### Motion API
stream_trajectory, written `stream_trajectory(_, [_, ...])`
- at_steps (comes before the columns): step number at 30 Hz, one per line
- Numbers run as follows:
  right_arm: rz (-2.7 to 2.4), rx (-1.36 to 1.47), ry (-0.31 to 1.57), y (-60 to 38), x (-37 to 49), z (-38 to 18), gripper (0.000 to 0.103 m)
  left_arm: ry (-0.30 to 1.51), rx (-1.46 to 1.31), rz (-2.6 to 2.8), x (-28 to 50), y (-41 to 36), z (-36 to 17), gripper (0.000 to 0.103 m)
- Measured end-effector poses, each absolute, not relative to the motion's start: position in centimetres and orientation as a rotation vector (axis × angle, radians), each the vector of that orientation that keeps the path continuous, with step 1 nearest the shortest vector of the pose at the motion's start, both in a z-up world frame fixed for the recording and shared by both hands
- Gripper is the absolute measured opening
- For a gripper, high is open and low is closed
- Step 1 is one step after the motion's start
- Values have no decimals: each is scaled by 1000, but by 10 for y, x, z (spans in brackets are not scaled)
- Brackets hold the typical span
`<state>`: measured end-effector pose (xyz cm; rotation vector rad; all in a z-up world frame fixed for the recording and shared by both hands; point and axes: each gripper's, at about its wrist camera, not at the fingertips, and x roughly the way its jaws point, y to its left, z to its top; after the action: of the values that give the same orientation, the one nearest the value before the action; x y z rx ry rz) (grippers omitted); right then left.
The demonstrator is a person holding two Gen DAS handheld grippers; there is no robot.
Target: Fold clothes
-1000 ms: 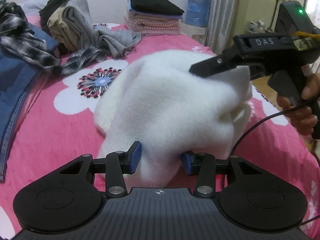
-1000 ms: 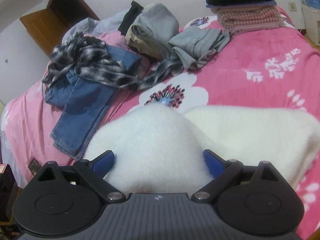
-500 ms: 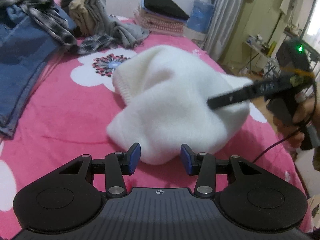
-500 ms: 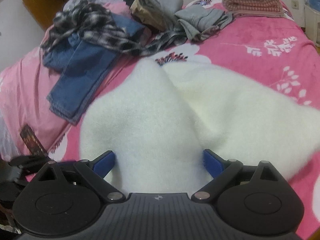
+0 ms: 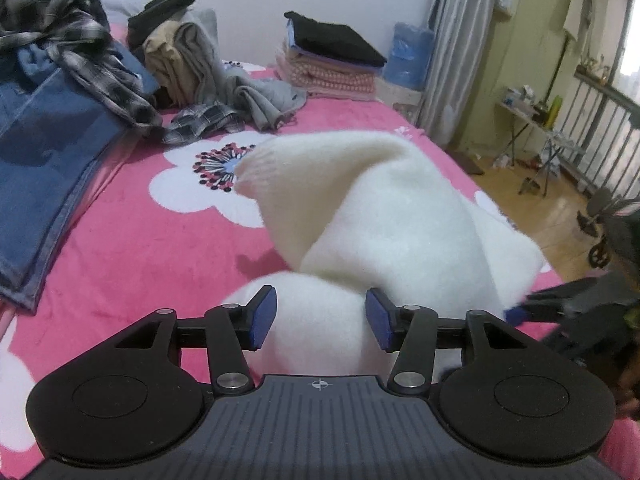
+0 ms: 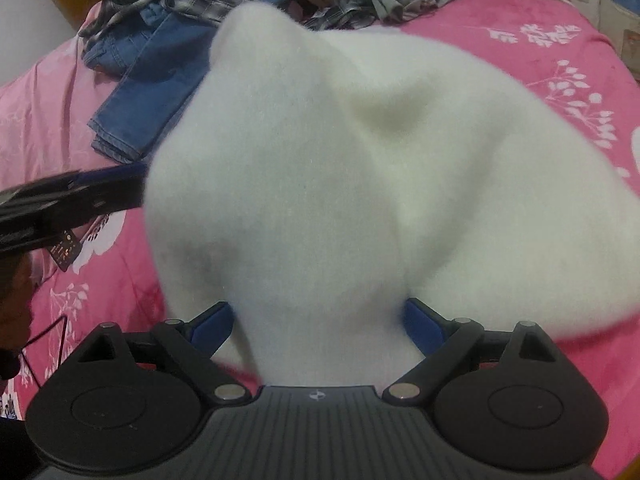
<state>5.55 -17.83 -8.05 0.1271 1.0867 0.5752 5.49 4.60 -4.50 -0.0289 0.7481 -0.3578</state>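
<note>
A fluffy white sweater (image 5: pixel 380 208) lies bunched on the pink flowered bedspread (image 5: pixel 140 260). My left gripper (image 5: pixel 321 318) is shut on a thick fold at its near end, and white fabric fills the space between the blue pads. In the right wrist view the sweater (image 6: pixel 340 160) rises in a tall peak. My right gripper (image 6: pixel 316 324) is shut on a thick bunch of it, jaws held wide by the bulk. The right gripper (image 5: pixel 516 314) also shows low at the sweater's right edge. The left gripper (image 6: pixel 136 188) reaches in from the left.
Blue jeans (image 5: pixel 40 152) and a plaid shirt (image 5: pixel 80 52) lie at the left. Grey and khaki clothes (image 5: pixel 188 60) are heaped at the back. A folded stack (image 5: pixel 332 56) stands at the far end. The bed's right edge drops to a wooden floor (image 5: pixel 540 208).
The sweater has been gathered and lifted into a peak, closer to both cameras. The right gripper dropped from high on the right to low beside the left one.
</note>
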Motion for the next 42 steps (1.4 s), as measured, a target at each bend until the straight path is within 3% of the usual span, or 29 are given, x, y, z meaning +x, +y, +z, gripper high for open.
stream_trajectory(14, [564,219,1087,-191,56,-74,93,786,-85,-314,63,44,-66,61])
stream_trajectory(42, [544,234,1075,-190,57,-79,94,784,-106,-297,58,46,-63,62])
